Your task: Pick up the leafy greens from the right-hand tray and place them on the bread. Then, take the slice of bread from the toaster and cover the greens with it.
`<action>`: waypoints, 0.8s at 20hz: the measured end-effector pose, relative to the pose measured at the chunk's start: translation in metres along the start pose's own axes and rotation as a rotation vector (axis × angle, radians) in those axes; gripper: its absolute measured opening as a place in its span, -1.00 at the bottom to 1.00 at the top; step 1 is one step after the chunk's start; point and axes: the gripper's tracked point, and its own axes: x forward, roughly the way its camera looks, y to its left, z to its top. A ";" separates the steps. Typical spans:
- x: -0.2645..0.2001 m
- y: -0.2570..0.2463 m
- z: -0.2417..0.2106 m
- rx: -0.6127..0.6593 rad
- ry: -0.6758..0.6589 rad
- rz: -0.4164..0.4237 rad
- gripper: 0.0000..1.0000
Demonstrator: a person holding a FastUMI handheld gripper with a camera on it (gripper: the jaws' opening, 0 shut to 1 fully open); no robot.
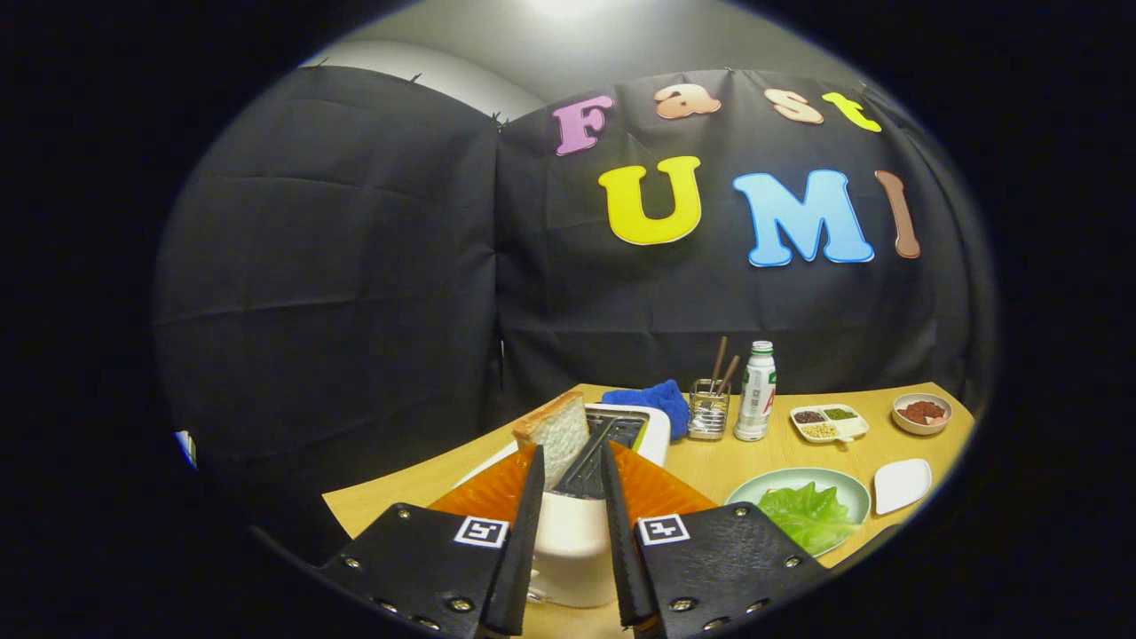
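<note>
— Where do the jaws stand?

— The gripper has its jaws a little way apart, holding nothing. Between the fingers sits the white toaster, close below them, its dark slots in the gap.

— And the bread?

— A slice of bread sticks up from the toaster, tilted, just ahead of the left finger's tip. Whether the finger touches it, I cannot tell.

— The greens?

— The leafy greens lie on a pale green plate on the wooden worktop, to the right of the toaster and apart from the fingers. Just beside that plate sits a small white dish.

— Farther back?

— Behind the toaster, a blue cloth. Next to it a metal holder with sticks standing in it, then an upright bottle. Right of those, a divided tray of small foods, and a bowl with something reddish in it.
</note>
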 end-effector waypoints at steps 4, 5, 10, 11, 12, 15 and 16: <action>0.022 0.017 -0.002 -0.037 0.012 -0.008 -0.22; 0.027 0.020 -0.005 -0.036 0.022 -0.009 -0.22; 0.053 0.024 -0.012 -0.058 0.054 -0.052 -0.22; 0.056 0.026 -0.012 -0.068 0.062 -0.049 -0.22; 0.062 0.034 -0.016 -0.074 0.067 -0.019 -0.22; 0.063 0.025 -0.016 -0.124 0.056 -0.079 -0.23; 0.060 0.015 -0.011 -0.145 0.044 -0.125 -0.46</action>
